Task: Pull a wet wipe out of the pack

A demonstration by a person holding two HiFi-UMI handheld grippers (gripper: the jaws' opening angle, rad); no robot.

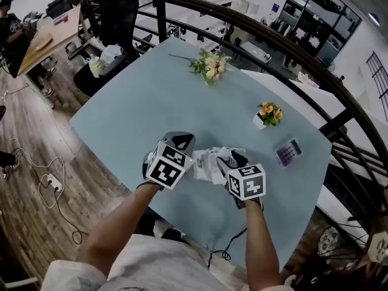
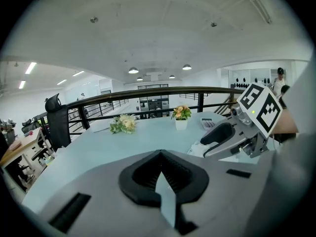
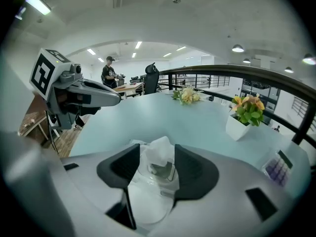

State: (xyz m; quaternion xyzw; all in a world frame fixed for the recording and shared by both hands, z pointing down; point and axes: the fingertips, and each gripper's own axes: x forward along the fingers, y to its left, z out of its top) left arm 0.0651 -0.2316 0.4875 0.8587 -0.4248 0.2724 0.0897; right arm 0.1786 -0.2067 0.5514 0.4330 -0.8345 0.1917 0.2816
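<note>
Right claw (image 3: pixel 157 151) part spread around wet wipe (image 3: pixel 160 144) tuft over pack (image 1: pixel 207 166), left claw (image 2: pixel 160 158) pressed together, empty

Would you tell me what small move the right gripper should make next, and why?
Probably close the right gripper on the wet wipe: its tuft stands up from the pack between the open jaws, not yet pinched.

head view looks steeply down; both gripper views skim the table (image 1: pixel 151 102).
</note>
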